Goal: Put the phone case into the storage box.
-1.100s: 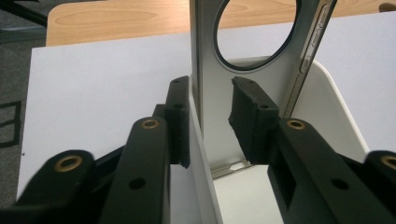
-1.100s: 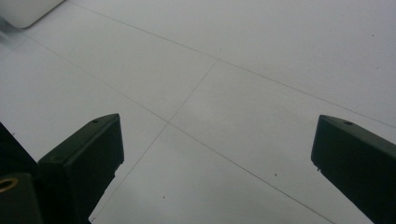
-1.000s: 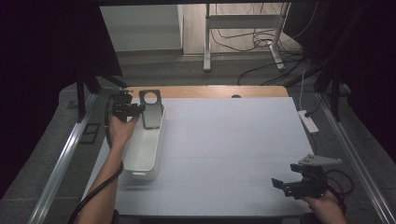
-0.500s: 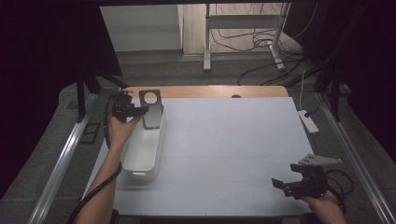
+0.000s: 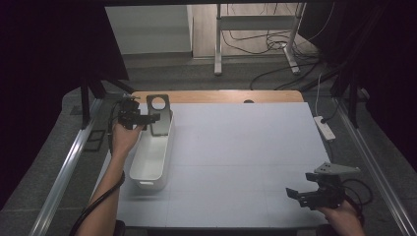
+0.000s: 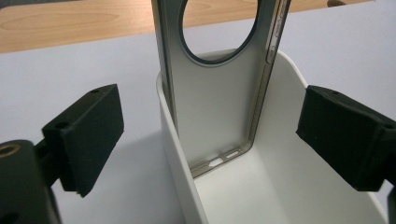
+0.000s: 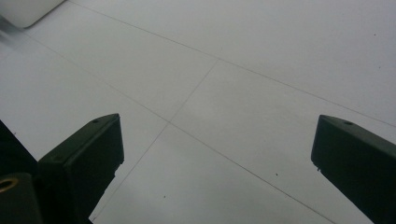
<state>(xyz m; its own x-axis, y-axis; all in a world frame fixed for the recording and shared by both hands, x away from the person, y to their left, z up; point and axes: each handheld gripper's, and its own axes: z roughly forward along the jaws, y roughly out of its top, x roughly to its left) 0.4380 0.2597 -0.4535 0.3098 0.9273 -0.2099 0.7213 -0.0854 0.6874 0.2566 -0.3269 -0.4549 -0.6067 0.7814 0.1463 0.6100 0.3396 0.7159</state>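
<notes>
A grey metal plate with a round hole (image 5: 160,115) (image 6: 215,107) stands upright in the far end of a white bin (image 5: 150,182) (image 6: 177,163), leaning on the bin's end wall. My left gripper (image 5: 151,118) (image 6: 210,135) is level with it; its jaws have just been opening and now stand wide on either side of the plate, touching neither edge. My right gripper (image 5: 295,194) (image 7: 215,154) hangs open over the bare white tabletop at the near right, with nothing between its jaws.
The white table surface (image 5: 246,147) has a wooden strip (image 5: 221,96) along its far edge. A power strip (image 5: 323,128) lies off the right side. A metal rail (image 5: 64,172) runs along the left, and cables lie on the floor behind.
The left gripper's jaws have spread apart and let go of the metal plate, which stays standing in the bin. The right gripper has kept still.
</notes>
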